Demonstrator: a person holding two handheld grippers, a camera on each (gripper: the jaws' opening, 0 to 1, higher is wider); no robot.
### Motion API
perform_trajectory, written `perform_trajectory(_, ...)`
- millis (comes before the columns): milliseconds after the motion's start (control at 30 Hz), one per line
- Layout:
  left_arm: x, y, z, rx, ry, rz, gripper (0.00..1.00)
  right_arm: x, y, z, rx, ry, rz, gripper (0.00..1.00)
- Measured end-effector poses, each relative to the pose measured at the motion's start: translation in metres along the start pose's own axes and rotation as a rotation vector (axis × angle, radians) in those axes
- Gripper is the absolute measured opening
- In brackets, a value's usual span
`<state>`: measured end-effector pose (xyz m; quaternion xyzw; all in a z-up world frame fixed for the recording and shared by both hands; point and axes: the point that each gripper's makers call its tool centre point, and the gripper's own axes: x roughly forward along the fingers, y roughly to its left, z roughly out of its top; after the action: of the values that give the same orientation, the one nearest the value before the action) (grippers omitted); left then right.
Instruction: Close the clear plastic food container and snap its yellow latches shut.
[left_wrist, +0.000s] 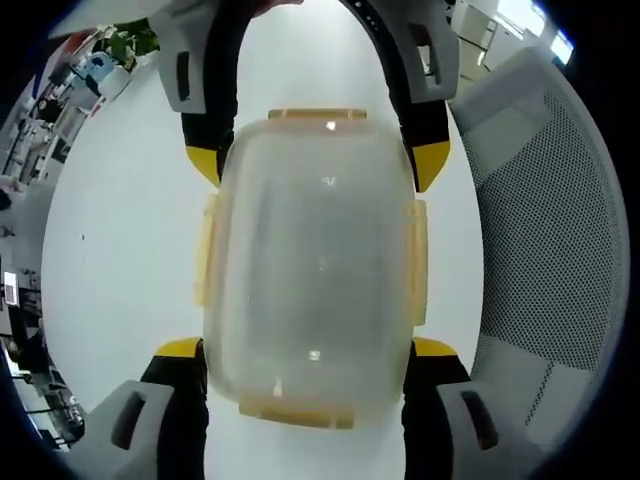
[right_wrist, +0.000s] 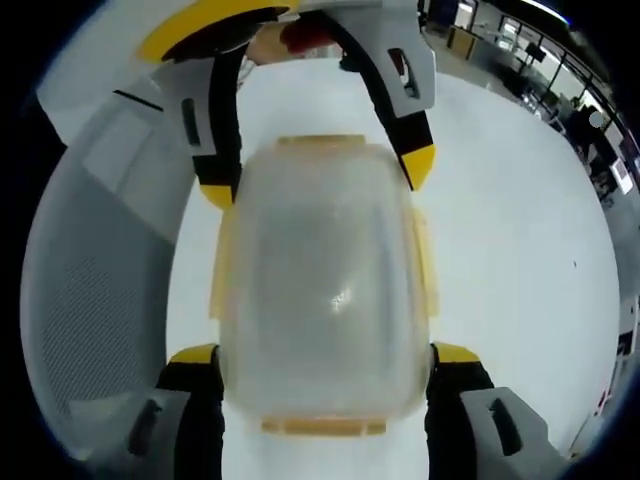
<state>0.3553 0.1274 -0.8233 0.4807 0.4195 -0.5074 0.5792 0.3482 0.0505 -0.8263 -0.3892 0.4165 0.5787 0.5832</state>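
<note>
1. Clear plastic food container (left_wrist: 315, 270): it stands on a white table (left_wrist: 120, 260), lid on, midway between the two grippers. In the right gripper view the same container (right_wrist: 325, 285) is seen from the opposite end.
2. Yellow latches (left_wrist: 418, 262): pale yellow tabs run along all four edges of the lid. In the left gripper view one lies at the far end, one at the near end and one on each long side. Whether they are snapped down cannot be told from either view.
3. Left gripper (left_wrist: 308, 350): its yellow-tipped jaws are spread wide, one on each side of the container's near end, close against the walls. Contact cannot be confirmed.
4. Right gripper (right_wrist: 325, 355): its jaws are likewise spread wide and flank the opposite end of the container. In the left gripper view this gripper (left_wrist: 318, 165) enters from the far side, its tips just beside the container's far corners.
5. Surroundings: a grey mesh chair back (left_wrist: 545, 250) stands beside the table, right of the container in the left gripper view. Office desks and equipment (right_wrist: 560, 90) lie well beyond the table edge.
</note>
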Motion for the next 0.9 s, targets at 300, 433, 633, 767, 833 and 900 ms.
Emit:
perform_trajectory(300, 0.0010, -0.0006, -0.0006, 0.004, 0.007, 0.010, 0.81, 0.0003, -0.0001, -0.0001, 0.002, 0.004, -0.002, 0.83)
perform_trajectory(433, 0.0013, -0.0004, -0.0007, 0.004, 0.004, 0.010, 0.81, 0.0005, -0.0003, -0.0002, 0.001, 0.005, 0.000, 0.83)
perform_trajectory(633, 0.0013, 0.0016, -0.0009, 0.006, 0.002, 0.007, 0.81, -0.0004, -0.0014, 0.0007, 0.003, -0.010, 0.000, 0.83)
perform_trajectory(767, 0.0017, 0.0043, -0.0016, 0.015, 0.010, 0.003, 0.81, 0.0001, -0.0037, 0.0017, 0.009, -0.005, -0.002, 0.83)
perform_trajectory(833, 0.0022, 0.0061, -0.0021, 0.017, 0.014, 0.002, 0.81, 0.0002, -0.0052, 0.0019, 0.010, -0.005, -0.002, 0.83)
perform_trajectory(900, 0.0023, 0.0079, -0.0024, 0.017, 0.013, 0.001, 0.81, 0.0003, -0.0072, 0.0021, 0.011, -0.007, -0.003, 0.83)
